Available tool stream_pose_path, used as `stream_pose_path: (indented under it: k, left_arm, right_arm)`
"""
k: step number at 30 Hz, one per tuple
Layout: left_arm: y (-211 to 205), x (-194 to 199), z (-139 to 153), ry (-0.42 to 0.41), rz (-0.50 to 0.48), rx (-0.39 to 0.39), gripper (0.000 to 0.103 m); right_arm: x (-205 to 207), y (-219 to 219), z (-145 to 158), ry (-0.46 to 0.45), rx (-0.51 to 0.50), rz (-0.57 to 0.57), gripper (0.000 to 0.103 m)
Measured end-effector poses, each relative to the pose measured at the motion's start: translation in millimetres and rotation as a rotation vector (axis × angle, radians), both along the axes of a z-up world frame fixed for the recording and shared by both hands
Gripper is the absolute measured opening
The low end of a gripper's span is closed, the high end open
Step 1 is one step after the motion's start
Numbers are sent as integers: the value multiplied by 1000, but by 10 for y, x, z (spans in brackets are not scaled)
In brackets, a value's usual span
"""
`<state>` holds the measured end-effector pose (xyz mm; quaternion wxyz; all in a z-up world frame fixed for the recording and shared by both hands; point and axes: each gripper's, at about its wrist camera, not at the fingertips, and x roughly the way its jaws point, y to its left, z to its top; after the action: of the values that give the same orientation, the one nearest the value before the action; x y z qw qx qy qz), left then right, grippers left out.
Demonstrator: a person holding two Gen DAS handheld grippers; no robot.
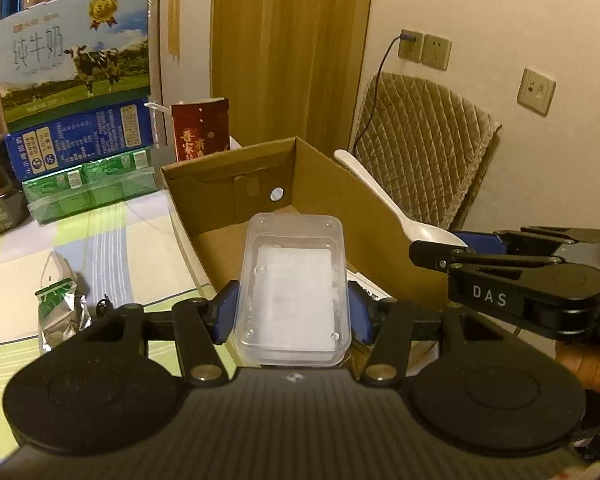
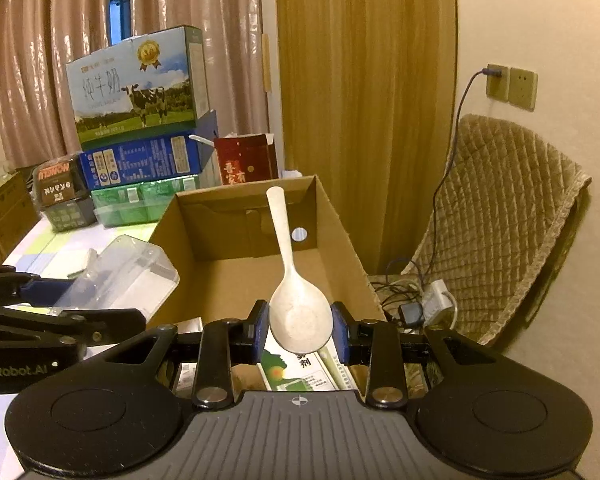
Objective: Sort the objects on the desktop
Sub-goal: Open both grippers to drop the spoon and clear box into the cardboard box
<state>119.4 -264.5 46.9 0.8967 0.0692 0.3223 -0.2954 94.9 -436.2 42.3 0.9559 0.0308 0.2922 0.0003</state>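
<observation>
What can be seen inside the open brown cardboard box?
The open brown cardboard box shows a bare brown floor and a round hole in its back wall. Its near part is covered by the white plastic spoon and the right tool.

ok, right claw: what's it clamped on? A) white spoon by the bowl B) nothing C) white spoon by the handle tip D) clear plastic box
A: in the right wrist view the right claw has its blue pads pressed on the bowl of the white spoon, with the handle pointing away over the cardboard box.
</observation>
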Motion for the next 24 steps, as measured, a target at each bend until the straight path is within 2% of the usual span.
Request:
stream_pose_path:
  k: [15, 24]
  left_arm:
    - [-191, 241, -177, 41, -10, -2, 51]
    - [65, 220, -111, 19, 52, -27, 51]
  right_arm:
    - [166, -92, -97, 15, 4, -8, 30]
    - [141, -34, -109, 21, 2, 7, 30]
